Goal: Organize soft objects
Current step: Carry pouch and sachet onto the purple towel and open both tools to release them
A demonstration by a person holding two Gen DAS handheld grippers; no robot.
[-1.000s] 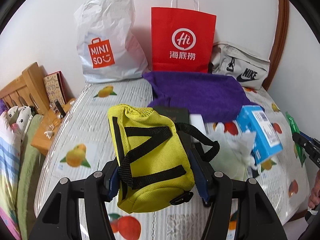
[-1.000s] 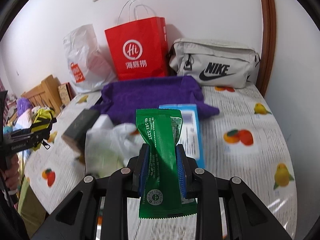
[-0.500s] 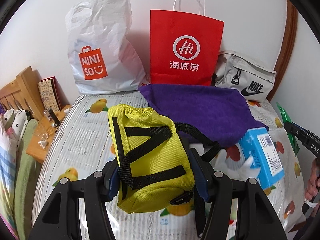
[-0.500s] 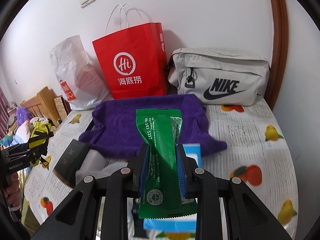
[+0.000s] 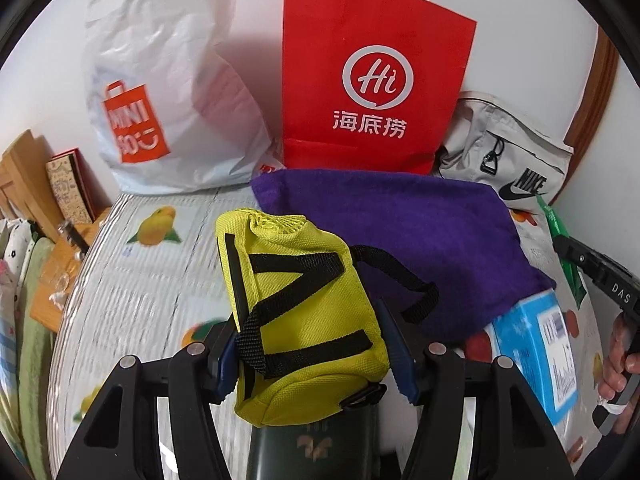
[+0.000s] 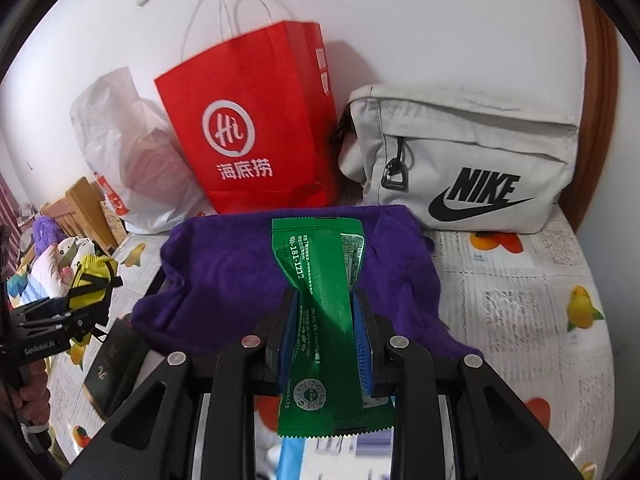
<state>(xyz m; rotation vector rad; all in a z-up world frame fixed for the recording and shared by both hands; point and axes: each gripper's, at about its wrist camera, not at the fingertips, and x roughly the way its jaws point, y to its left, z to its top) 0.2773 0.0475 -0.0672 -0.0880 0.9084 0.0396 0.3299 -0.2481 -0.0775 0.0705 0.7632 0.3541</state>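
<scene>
The left gripper (image 5: 312, 356) is clamped on a yellow pouch (image 5: 300, 312) with black webbing straps, its blue pads (image 5: 226, 360) pressing both sides of the pouch, which stands tilted above a table covered in a fruit-print cloth (image 5: 132, 292). Below the pouch lies a dark booklet (image 5: 312, 452), and past it a purple towel (image 5: 400, 232) is spread on the cloth. Along the wall, from left to right, stand a white Miniso bag (image 5: 160, 92), a red paper bag (image 5: 372, 80) and a grey Nike bag (image 6: 472, 160). A blue box (image 5: 540, 352) lies just right of the towel's near corner. The right gripper (image 6: 326, 340) pinches a green sachet (image 6: 320, 300) at its waist, holding it upright over the towel's near edge, its top end fanned out beyond the fingers.
</scene>
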